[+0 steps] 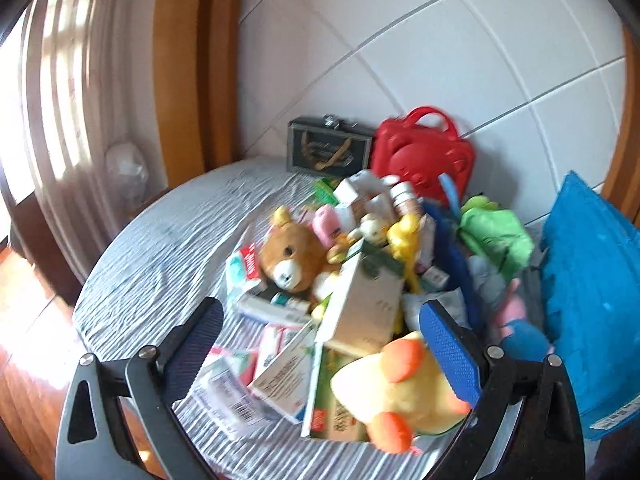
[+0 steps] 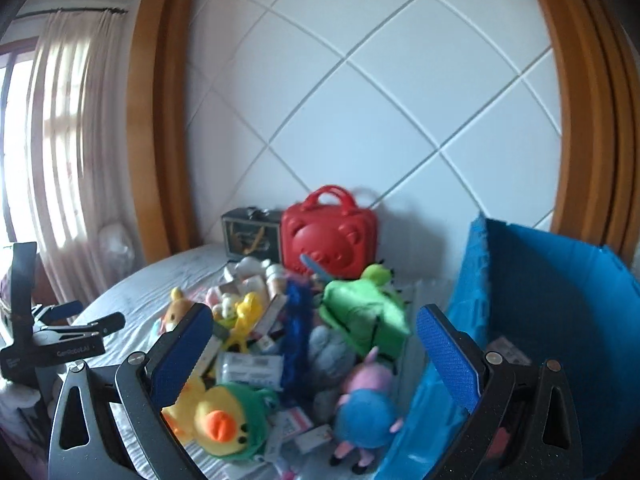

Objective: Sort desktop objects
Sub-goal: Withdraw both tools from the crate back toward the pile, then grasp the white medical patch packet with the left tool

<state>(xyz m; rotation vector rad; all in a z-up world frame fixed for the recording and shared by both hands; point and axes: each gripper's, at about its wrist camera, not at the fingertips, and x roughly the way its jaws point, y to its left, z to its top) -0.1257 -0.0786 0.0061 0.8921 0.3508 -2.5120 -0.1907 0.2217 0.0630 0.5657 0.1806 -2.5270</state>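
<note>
A jumbled pile of plush toys and small cartons lies on a round table with a striped cloth (image 1: pixel 152 264). In the left wrist view my left gripper (image 1: pixel 320 348) hangs open above the cartons (image 1: pixel 280 376), with a yellow duck plush (image 1: pixel 400 392) by its right finger and a brown bear (image 1: pixel 290 258) beyond. My right gripper (image 2: pixel 314 354) is open too, hovering over a pig plush in blue (image 2: pixel 366 416), a green-hooded duck (image 2: pixel 228 420) and a green plush (image 2: pixel 360 312). The left gripper (image 2: pixel 86 322) also shows at the left of the right wrist view.
A blue box (image 2: pixel 560 312) stands open at the right side of the table. A red bear-faced case (image 2: pixel 328 240) and a dark framed box (image 2: pixel 250 236) lean on the white tiled wall behind. Curtains and a window are at the left.
</note>
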